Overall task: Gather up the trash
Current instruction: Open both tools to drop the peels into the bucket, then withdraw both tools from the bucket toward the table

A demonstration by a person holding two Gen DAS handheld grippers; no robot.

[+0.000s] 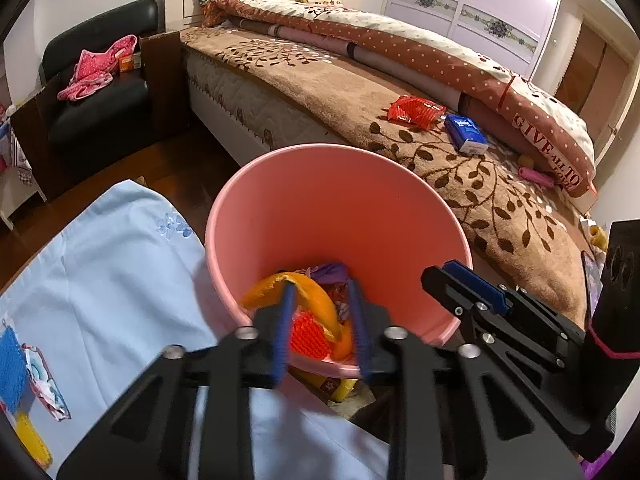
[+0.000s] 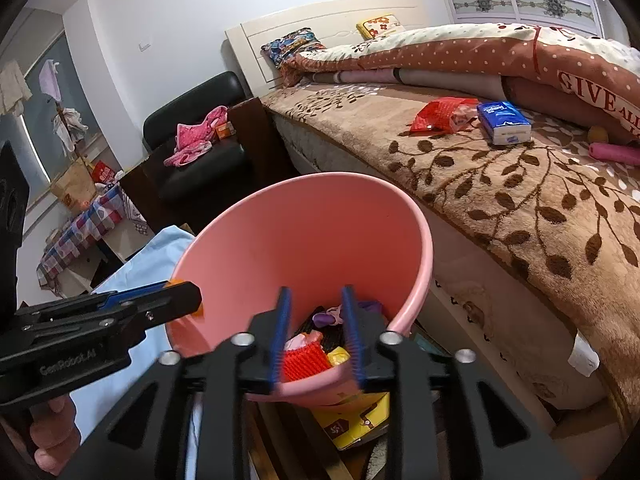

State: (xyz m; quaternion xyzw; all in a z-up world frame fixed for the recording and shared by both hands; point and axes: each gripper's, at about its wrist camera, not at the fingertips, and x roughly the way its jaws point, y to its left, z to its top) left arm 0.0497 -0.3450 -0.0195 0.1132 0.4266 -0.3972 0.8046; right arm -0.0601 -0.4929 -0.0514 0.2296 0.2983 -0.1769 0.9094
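Both claws, left claw (image 1: 322, 320) and right claw (image 2: 316, 332), hang released and empty over the pink bin (image 1: 280, 208); remaining red wrapper (image 2: 442, 114) lies up-right on the bed (image 2: 520, 208), nearer the right claw.

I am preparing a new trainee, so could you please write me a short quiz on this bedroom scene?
1. True or false: the pink bin is empty.
2. Which lies on the bed blanket beside the red wrapper? A) a blue tissue pack B) a shoe C) a cup
3. Fill in: the pink clothes lie on the black ____.

Key:
1. False; an orange peel and other rubbish lie inside.
2. A, the blue tissue pack.
3. Armchair.
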